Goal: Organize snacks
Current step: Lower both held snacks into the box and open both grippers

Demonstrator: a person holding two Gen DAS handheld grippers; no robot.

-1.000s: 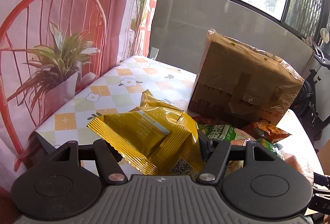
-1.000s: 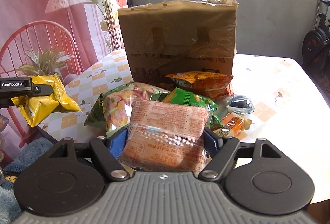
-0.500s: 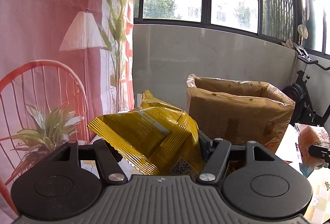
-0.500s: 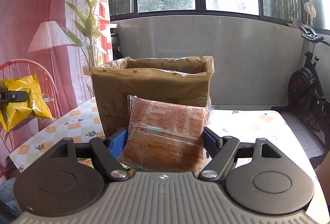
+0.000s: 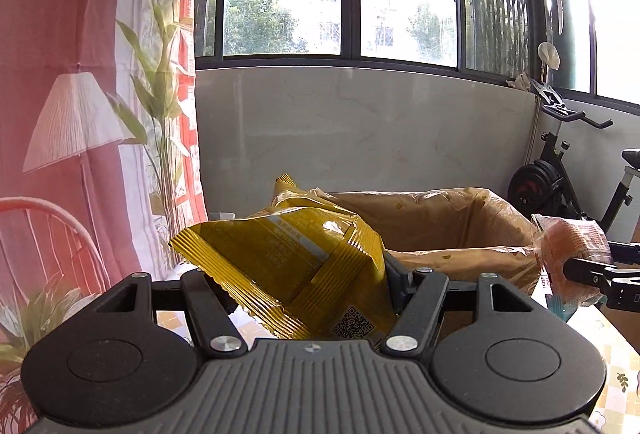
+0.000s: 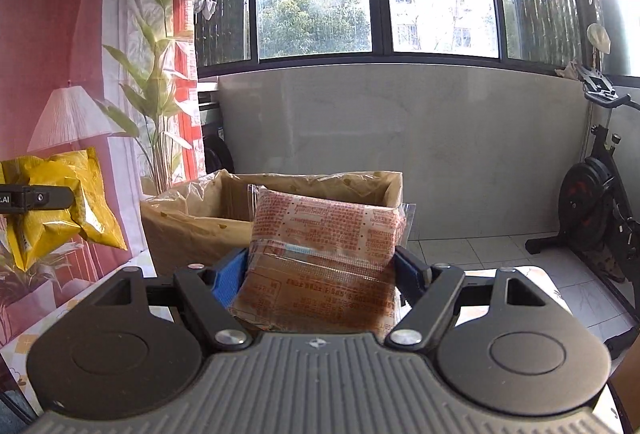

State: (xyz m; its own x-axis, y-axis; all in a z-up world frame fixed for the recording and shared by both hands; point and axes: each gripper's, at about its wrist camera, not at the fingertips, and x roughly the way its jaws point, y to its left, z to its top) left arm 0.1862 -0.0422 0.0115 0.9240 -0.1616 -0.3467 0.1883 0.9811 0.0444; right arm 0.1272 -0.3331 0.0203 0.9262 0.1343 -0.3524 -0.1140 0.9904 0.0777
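The left claw (image 5: 304,274) is gripping a yellow snack bag (image 5: 296,262) and the right claw (image 6: 320,274) an orange packet (image 6: 324,254), both hovering just short of the open brown box (image 6: 280,194) lying ahead and slightly below.

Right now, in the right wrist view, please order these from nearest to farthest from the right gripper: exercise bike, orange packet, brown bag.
1. orange packet: between the right gripper fingers.
2. brown bag: just behind, centre-left.
3. exercise bike: far right, on the floor.
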